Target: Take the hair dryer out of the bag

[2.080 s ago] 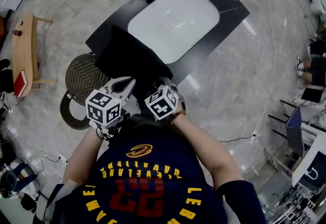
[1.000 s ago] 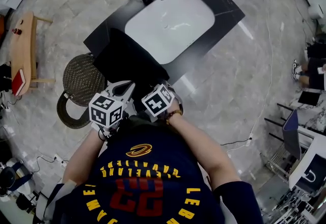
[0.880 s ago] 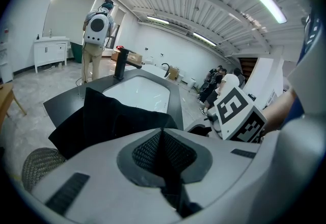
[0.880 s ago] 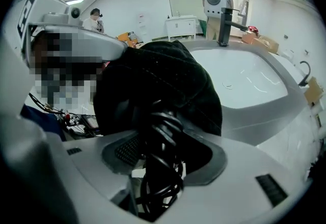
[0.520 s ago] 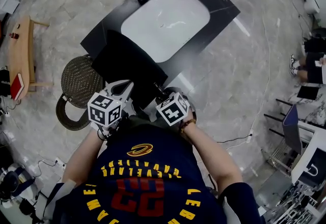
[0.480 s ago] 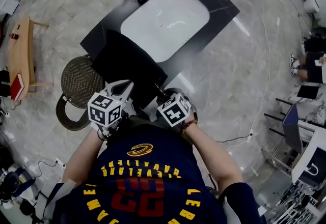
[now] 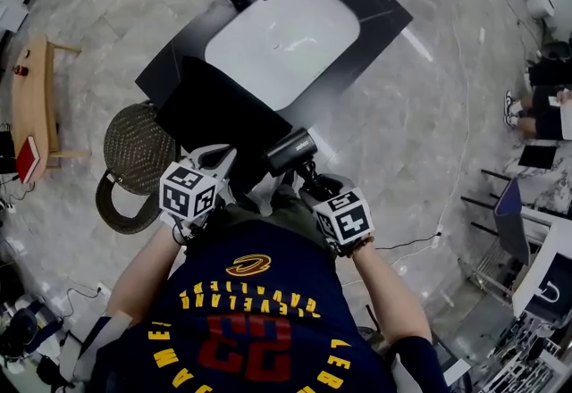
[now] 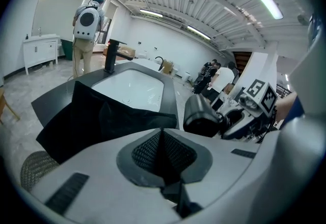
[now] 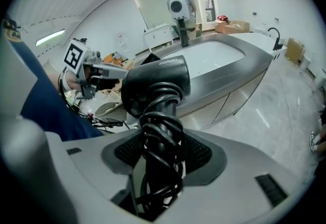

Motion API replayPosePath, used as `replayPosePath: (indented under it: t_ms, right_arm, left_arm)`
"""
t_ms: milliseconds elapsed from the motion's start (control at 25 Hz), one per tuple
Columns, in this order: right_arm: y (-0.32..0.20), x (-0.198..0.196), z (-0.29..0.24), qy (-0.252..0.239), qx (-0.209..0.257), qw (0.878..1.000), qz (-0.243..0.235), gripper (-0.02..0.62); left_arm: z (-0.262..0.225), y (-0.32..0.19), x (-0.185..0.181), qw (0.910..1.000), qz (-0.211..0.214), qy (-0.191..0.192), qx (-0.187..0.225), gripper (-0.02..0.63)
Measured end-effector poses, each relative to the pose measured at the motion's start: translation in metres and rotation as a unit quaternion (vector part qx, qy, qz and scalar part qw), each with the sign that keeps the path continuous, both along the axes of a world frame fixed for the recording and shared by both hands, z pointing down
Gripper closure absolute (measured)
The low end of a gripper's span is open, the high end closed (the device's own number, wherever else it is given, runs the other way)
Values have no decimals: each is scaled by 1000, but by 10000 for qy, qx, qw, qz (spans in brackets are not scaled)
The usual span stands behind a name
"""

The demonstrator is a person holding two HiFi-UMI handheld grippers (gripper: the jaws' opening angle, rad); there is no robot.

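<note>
Pale marble floor [image 7: 429,114] spreads all round the black desk [image 7: 384,12], with a woven basket [image 7: 134,146] standing at its 8 o'clock corner. The black bag [image 7: 214,110] lies slumped on the near left end of the desk. Your left gripper [image 7: 217,159] sits at the bag's 6 o'clock edge, jaws pressed nearly together, and it seems to be pinching a fold of the fabric. It points up toward 12 o'clock and tilts moderately downward.

The hair dryer [image 7: 288,152] is clear of the bag, just beside its near right corner at about 3 o'clock. Its barrel runs roughly from 8 to 2 o'clock, and the cord-wrapped handle drops toward 5 o'clock. Your right gripper [image 7: 310,179] is clamped on that handle with the cord coils between the pads. Your right hand is the one carrying it, pitched steeply down, with the forearm trailing back to 5 o'clock. Judging from this, only setting it down remains.
</note>
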State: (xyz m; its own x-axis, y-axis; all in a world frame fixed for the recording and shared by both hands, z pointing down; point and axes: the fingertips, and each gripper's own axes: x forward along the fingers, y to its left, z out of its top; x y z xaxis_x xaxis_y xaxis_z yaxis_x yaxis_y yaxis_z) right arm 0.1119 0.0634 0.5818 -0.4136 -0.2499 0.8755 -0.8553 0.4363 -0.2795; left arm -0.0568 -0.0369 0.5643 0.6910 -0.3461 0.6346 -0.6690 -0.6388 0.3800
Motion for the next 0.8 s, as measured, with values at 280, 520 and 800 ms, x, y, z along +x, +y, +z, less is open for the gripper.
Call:
replayPosePath:
  t_ms: [280,520,800]
  right_arm:
    - [-47,-12,-48,-264,560,9981,70,368]
    - [-96,-73,-55,-502,762,9944,-537,368]
    - [-142,-160,-18,-435,479,9883,-1382,368]
  left_arm:
    - [9,26,20,9983,560,12,-157,496]
    - [-16,37,5,9972,681,-93,286,448]
    - [-36,40,-51,9976,-65,-156,671,449]
